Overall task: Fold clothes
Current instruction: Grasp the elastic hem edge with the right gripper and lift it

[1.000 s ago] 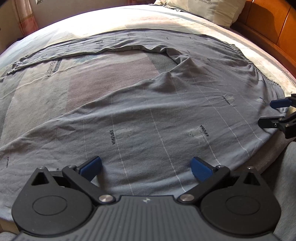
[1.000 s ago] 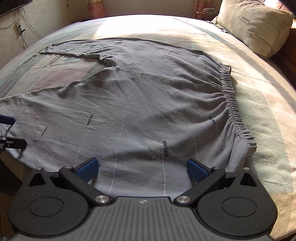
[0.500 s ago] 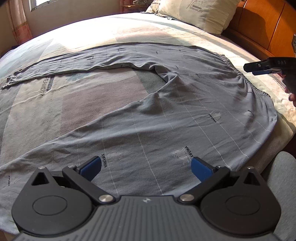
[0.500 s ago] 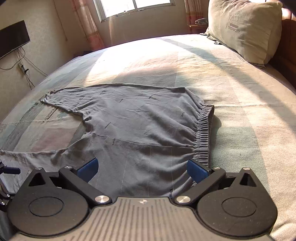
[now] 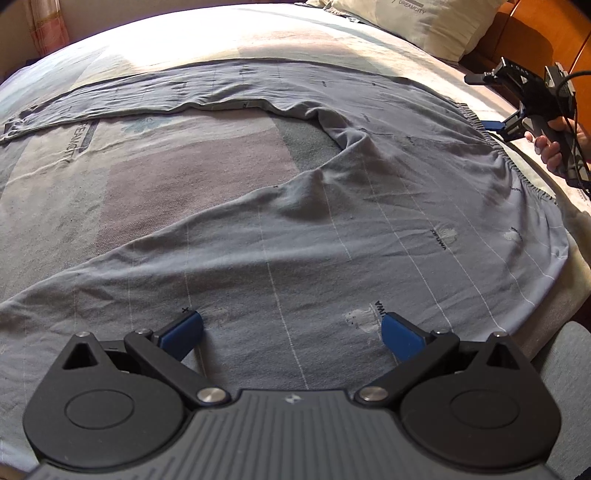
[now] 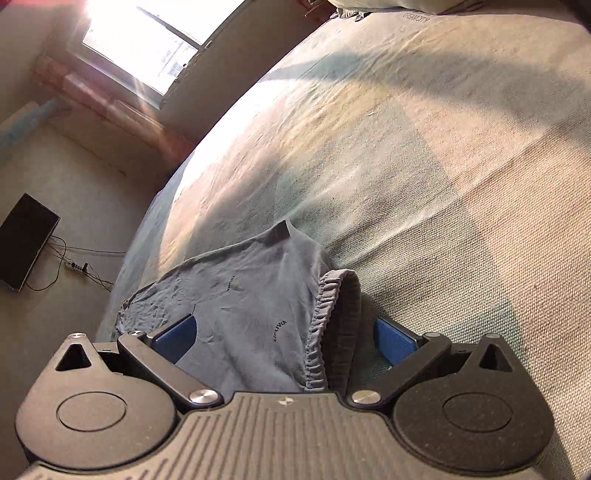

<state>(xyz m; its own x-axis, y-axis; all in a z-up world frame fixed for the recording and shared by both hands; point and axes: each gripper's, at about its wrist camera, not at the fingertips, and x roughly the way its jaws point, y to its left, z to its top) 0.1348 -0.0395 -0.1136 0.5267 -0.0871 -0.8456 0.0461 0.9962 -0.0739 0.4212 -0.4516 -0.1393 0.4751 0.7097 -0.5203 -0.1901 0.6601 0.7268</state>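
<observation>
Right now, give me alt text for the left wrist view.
Grey trousers lie spread flat on a bed, legs apart. The open left gripper hovers over the near leg; the right gripper sits at the waistband.

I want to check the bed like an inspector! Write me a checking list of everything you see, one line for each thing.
Surface: bed cover, patchwork pattern, lit by sun at the far side.
Job's things: grey trousers spread flat with legs apart, elastic waistband near the right tool.
Clutter: pillow at the head of the bed.
Grippers: left tool open, low over the near trouser leg; right tool open, with the waistband between its blue fingers, held by a hand.
Cables: black lead on the right tool; wires by the dark screen.
Surroundings: bright window, wooden headboard.
</observation>
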